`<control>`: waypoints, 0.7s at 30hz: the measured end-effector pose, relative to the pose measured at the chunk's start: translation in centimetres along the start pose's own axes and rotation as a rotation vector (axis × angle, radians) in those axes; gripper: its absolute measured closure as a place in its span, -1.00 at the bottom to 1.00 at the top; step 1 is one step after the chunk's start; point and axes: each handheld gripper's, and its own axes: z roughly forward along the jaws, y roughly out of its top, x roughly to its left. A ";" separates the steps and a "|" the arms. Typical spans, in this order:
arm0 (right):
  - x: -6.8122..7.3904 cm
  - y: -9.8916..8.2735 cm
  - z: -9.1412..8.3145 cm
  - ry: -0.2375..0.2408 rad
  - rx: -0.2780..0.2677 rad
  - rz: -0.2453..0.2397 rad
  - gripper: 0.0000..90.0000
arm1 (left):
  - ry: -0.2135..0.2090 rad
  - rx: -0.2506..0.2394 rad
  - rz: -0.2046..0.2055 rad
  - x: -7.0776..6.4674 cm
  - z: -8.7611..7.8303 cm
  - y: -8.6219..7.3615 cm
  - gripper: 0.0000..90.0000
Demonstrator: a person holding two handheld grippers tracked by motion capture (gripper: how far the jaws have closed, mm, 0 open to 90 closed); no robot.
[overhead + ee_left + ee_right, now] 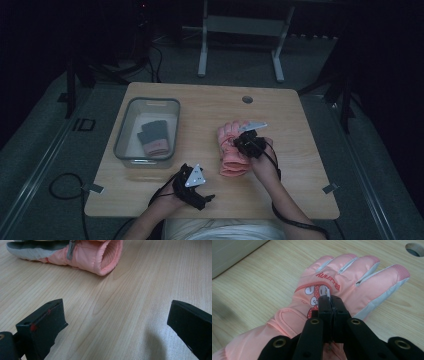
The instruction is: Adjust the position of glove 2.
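I see the right gripper (329, 300) with jaws pressed together, tips down on the back of the pink glove (342, 280); whether fabric is pinched I cannot tell. Left gripper (115, 322) spread wide, low over the table (140, 285), the glove's cuff ahead of it and apart. Plastic bin (131, 112) beyond the left gripper holds a grey glove (154, 137).

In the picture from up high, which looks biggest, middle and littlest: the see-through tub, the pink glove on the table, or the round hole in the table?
1. The see-through tub looks biggest.
2. The pink glove is in the middle, though the right tongs cover part of it.
3. The round hole looks littlest.
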 end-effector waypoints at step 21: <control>-1.7 0.9 -2.6 -0.009 -0.104 0.004 0.51 | 0.058 -0.086 -0.082 0.1 -1.9 2.5 -0.96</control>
